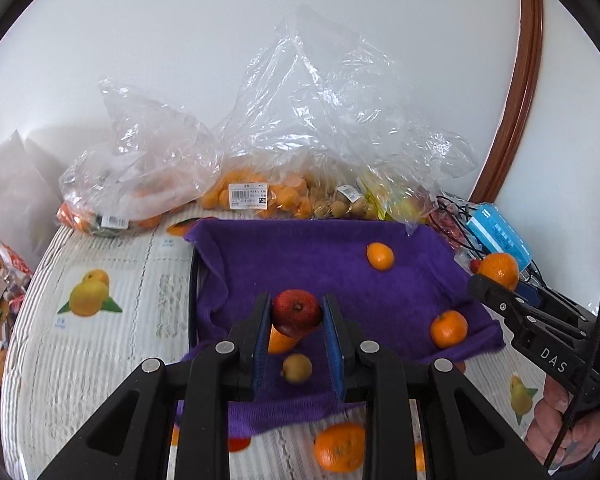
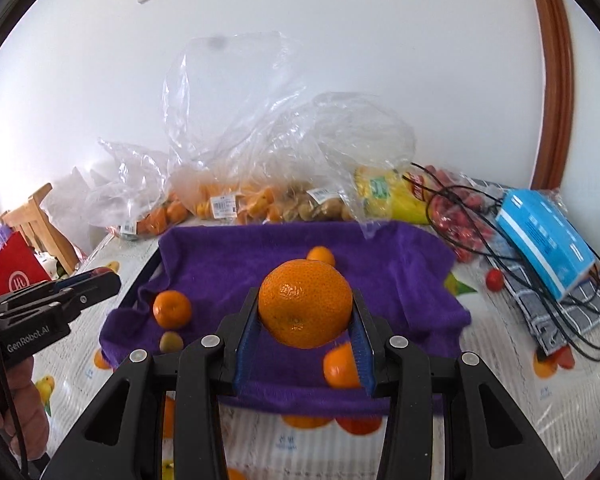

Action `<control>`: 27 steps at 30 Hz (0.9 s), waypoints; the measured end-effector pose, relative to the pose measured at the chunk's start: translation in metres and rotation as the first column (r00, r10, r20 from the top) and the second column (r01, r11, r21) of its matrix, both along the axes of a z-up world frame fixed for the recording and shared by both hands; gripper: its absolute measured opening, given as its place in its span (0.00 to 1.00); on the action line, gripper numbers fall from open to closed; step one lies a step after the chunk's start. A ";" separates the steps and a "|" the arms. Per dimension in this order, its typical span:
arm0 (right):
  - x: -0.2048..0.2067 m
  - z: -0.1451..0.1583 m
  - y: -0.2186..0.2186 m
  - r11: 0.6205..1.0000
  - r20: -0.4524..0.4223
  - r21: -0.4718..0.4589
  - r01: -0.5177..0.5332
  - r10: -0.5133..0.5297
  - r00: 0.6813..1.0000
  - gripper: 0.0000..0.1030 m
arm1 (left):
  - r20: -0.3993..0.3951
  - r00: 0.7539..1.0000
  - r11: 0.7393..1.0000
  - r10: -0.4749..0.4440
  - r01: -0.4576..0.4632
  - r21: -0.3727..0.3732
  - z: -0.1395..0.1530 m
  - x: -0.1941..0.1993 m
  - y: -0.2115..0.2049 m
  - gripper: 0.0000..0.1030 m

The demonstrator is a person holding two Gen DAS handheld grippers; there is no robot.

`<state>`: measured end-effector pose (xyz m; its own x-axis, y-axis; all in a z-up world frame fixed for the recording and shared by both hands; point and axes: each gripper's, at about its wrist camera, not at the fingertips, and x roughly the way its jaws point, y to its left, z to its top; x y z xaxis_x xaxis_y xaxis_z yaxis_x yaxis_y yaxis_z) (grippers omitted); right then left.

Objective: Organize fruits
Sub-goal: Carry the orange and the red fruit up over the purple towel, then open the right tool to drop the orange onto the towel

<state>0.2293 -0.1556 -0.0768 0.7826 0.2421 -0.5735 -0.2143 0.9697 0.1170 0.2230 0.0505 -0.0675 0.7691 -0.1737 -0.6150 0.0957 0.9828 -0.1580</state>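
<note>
My left gripper (image 1: 296, 314) is shut on a red apple (image 1: 296, 312), held above a purple towel (image 1: 300, 256) that lines a tray. Under it on the towel lie an orange (image 1: 280, 342) and a small yellow-green fruit (image 1: 297, 367). Two more oranges (image 1: 380, 256) (image 1: 449, 329) rest further right. My right gripper (image 2: 305, 308) is shut on a large orange (image 2: 305, 303) above the same towel (image 2: 380, 264). The left wrist view also shows the right gripper (image 1: 478, 280) with its large orange (image 1: 499, 270). At the left edge of the right wrist view is the left gripper (image 2: 106, 278).
Clear plastic bags (image 1: 260, 152) of oranges and small fruits line the wall behind the tray. A blue box (image 2: 544, 240), black cables (image 2: 460, 216) and a bag of red fruit (image 2: 464, 216) lie to the right. One orange (image 1: 339, 446) sits on the printed tablecloth (image 1: 100, 264) in front.
</note>
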 end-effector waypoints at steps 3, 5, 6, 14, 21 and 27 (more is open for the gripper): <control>0.014 0.003 0.004 1.000 0.007 0.013 -0.004 0.004 1.000 0.40 | 0.011 1.000 1.000 0.018 -0.018 -0.011 -0.004 0.010 0.002 0.23; 0.018 0.000 0.005 1.000 0.009 0.024 -0.009 0.009 1.000 0.40 | 0.018 0.999 0.999 0.040 -0.040 -0.011 -0.011 0.013 0.005 0.23; 0.020 -0.005 0.004 1.000 0.007 0.025 -0.010 0.010 1.000 0.40 | 0.017 0.999 0.999 0.048 -0.047 -0.016 -0.015 0.013 0.007 0.23; 0.032 -0.035 -0.002 1.000 -0.061 0.011 -0.009 0.009 0.998 0.40 | -0.018 0.997 0.997 0.072 -0.072 -0.012 -0.038 0.019 0.011 0.23; 0.035 -0.040 -0.002 0.999 -0.064 0.029 -0.022 0.024 0.998 0.40 | -0.033 0.997 0.998 0.063 -0.063 0.015 -0.047 0.021 0.005 0.23; 0.039 -0.050 0.006 0.999 -0.094 0.001 -0.036 0.036 0.995 0.40 | -0.041 0.997 0.998 0.060 -0.060 0.004 -0.049 0.023 0.005 0.23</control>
